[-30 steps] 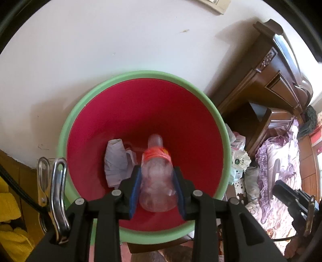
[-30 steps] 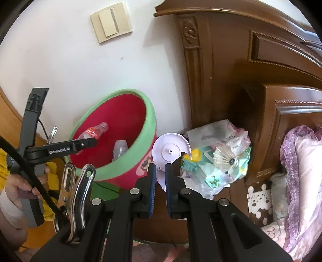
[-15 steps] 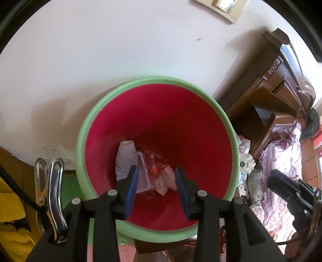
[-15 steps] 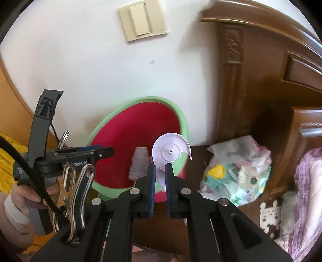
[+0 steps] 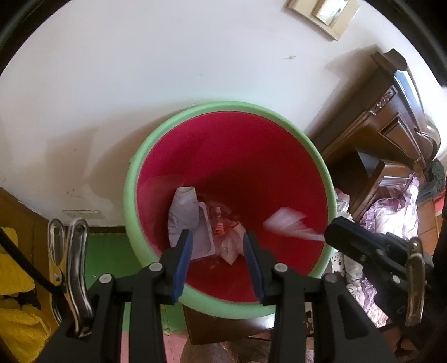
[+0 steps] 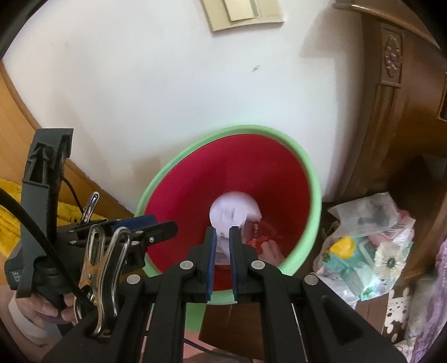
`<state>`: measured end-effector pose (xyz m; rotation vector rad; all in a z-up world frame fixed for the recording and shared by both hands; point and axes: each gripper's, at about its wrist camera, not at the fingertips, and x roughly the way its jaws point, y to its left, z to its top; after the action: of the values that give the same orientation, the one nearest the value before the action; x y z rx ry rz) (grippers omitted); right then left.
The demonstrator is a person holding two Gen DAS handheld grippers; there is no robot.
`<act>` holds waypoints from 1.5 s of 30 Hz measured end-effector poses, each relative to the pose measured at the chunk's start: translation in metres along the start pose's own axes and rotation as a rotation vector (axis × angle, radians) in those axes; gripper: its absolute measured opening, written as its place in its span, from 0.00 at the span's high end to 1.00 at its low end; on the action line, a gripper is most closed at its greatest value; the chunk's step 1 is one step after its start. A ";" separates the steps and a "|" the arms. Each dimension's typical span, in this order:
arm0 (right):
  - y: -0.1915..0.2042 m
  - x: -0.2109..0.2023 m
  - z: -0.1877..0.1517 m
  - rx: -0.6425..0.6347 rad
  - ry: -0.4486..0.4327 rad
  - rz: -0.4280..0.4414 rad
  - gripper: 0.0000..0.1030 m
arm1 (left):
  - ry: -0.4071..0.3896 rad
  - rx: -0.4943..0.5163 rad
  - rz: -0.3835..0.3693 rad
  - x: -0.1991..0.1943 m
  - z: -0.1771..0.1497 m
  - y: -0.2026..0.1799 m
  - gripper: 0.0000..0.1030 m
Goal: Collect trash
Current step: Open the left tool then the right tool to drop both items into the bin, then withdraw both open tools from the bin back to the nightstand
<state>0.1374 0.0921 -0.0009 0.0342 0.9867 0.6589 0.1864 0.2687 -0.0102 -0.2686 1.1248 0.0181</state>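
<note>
A green-rimmed bin (image 5: 131, 201) with a red inside stands against the white wall; it also shows in the right wrist view (image 6: 313, 178). A plastic bottle with a red label (image 5: 223, 231) and white paper (image 5: 184, 212) lie at its bottom. My left gripper (image 5: 218, 240) is open and empty above the bin. My right gripper (image 6: 222, 233) is shut on a white plastic disc (image 6: 233, 212), held over the bin mouth. The disc shows blurred in the left wrist view (image 5: 287, 226), beside the right gripper (image 5: 363, 245).
A bag of mixed trash (image 6: 368, 240) lies on the floor right of the bin. A dark wooden bed frame (image 6: 405, 111) stands at the right. Yellow cloth (image 5: 16, 315) is at the left. A wall switch (image 6: 243, 11) is above.
My left gripper opened and dropped the bottle into the bin, then pulled back a little. My right gripper carried the white disc leftward from beside the bin to over its mouth.
</note>
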 end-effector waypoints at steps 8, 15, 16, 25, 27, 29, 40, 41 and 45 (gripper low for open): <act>-0.004 0.003 -0.003 0.020 -0.002 -0.013 0.84 | -0.001 0.001 -0.001 -0.002 -0.002 0.002 0.62; -0.006 -0.004 -0.007 0.038 -0.010 -0.017 0.81 | 0.001 0.024 -0.011 -0.002 0.000 -0.005 0.62; -0.006 -0.004 -0.007 0.040 -0.011 -0.017 0.81 | 0.002 0.029 -0.013 -0.003 -0.001 -0.007 0.62; -0.007 -0.020 -0.012 0.072 -0.037 -0.034 0.79 | 0.007 0.081 -0.045 -0.004 0.001 -0.024 0.62; -0.009 -0.026 -0.014 0.084 -0.049 -0.043 0.78 | 0.007 0.093 -0.058 -0.005 0.002 -0.028 0.62; -0.013 -0.033 -0.016 0.103 -0.064 -0.054 0.77 | 0.008 0.110 -0.067 -0.005 0.003 -0.034 0.62; -0.050 -0.067 -0.039 0.207 -0.104 -0.114 0.76 | 0.021 0.186 -0.096 -0.008 -0.004 -0.073 0.62; -0.056 -0.070 -0.043 0.219 -0.106 -0.120 0.76 | 0.021 0.187 -0.096 -0.008 -0.005 -0.076 0.62; -0.078 -0.080 -0.052 0.248 -0.104 -0.132 0.76 | 0.029 0.181 -0.105 -0.009 -0.010 -0.092 0.62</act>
<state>0.1061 -0.0263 0.0059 0.2179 0.9573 0.4066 0.1877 0.1783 0.0129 -0.1661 1.1324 -0.1800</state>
